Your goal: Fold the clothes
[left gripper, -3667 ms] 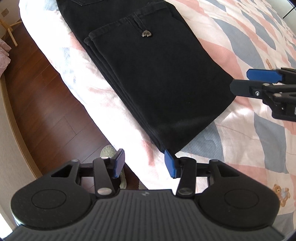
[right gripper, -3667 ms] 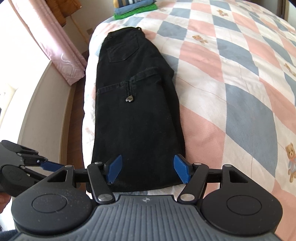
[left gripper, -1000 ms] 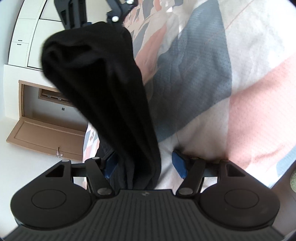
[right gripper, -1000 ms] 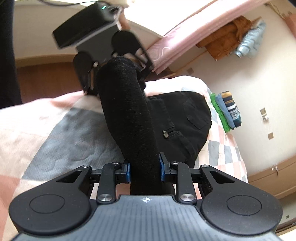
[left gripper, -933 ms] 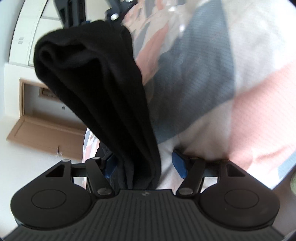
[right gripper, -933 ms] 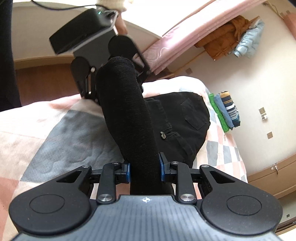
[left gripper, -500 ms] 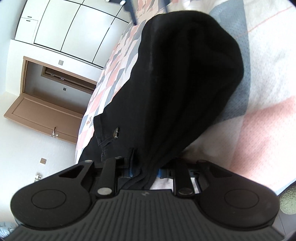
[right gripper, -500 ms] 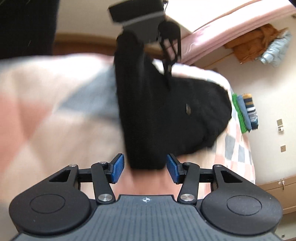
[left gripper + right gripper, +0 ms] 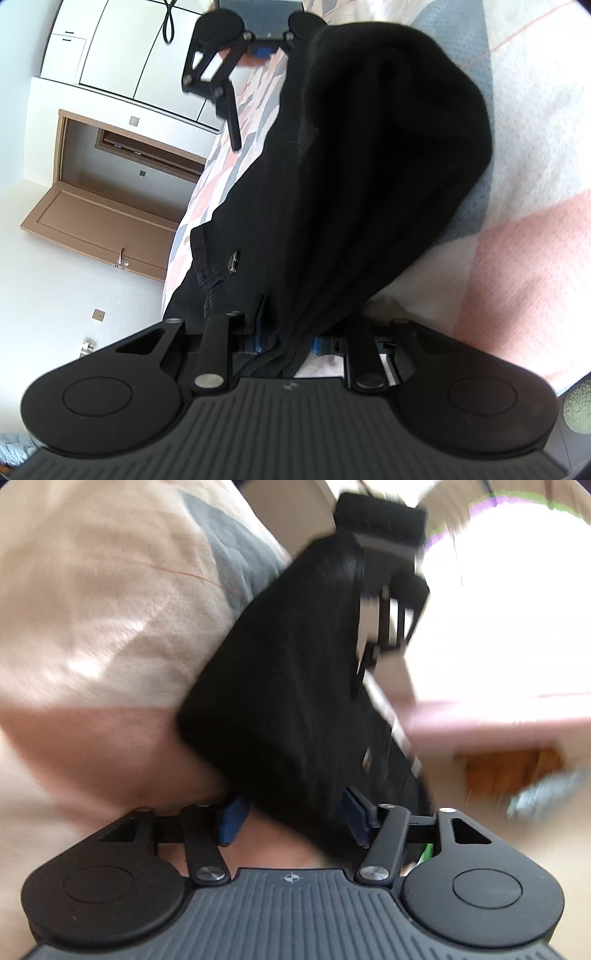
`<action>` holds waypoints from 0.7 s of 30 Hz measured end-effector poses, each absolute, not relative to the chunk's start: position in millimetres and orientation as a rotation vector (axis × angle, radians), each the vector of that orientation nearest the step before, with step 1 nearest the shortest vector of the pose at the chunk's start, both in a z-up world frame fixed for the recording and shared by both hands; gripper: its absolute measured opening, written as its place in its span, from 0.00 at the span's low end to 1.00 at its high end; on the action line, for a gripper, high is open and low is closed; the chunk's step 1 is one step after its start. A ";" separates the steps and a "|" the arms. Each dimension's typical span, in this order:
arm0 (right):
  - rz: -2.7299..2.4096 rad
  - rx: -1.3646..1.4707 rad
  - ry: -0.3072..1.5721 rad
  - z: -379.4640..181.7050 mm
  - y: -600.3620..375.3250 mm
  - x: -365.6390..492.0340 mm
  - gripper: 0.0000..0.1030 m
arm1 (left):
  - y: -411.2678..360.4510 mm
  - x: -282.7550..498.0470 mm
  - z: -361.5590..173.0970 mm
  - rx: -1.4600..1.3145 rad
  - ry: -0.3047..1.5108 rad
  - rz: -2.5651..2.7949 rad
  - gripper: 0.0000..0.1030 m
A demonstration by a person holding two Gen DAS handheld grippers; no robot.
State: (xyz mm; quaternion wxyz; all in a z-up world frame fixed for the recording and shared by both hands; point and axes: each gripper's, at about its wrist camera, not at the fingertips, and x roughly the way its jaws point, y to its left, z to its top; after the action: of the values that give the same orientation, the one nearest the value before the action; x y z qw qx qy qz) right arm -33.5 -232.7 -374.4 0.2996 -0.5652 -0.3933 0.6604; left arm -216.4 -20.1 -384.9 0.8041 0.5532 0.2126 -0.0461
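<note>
The black trousers lie folded over on the checked quilt, their rounded fold bulging up. My left gripper is shut on the trouser hem, with cloth bunched between its blue pads. My right gripper is open, its blue pads spread on either side of the trousers' edge without pinching it. The right wrist view is blurred by motion. The right gripper also shows in the left wrist view at the top, beyond the fold. The left gripper shows in the right wrist view behind the trousers.
The quilt in pink, grey and white squares covers the bed. A wooden door and white wardrobe panels stand beyond the bed. A pink curtain and orange cloth show blurred at the right.
My right gripper has let go of the trousers, opened and swung away fast. The lifted trouser end has come down over the rest. My left gripper has stayed shut on the hem.
</note>
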 end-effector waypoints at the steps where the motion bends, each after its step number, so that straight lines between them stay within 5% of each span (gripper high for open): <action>1: 1.773 -1.488 -1.058 -375.3 -229.3 -32.5 0.70 | -20.2 -216.5 -385.0 1.182 0.456 -0.097 0.17; 3: 1.829 -1.485 -1.026 -375.3 -223.9 -30.4 0.70 | -20.6 -220.0 -383.0 1.172 0.462 -0.100 0.17; 4: 1.856 -1.489 -1.006 -374.4 -222.4 -28.7 0.64 | -20.2 -221.6 -379.4 1.158 0.470 -0.106 0.17; 5: 1.893 -1.521 -0.960 -372.7 -219.2 -26.9 0.48 | -19.2 -222.8 -373.9 1.139 0.480 -0.116 0.18; 10: 1.993 -1.604 -0.713 -331.3 -192.9 -28.7 0.23 | -0.1 -217.3 -321.9 0.926 0.558 -0.177 0.18; 21: 2.183 -1.137 0.605 -155.5 -3.9 62.5 0.20 | 169.5 -152.5 -210.8 -0.002 0.744 -0.117 0.15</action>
State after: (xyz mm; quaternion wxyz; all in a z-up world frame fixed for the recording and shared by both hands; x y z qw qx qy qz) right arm 62.5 -3.9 -155.5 0.2991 -0.4281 0.2277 0.8219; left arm -152.5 169.5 -210.8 0.9300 -0.0012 0.3630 -0.0571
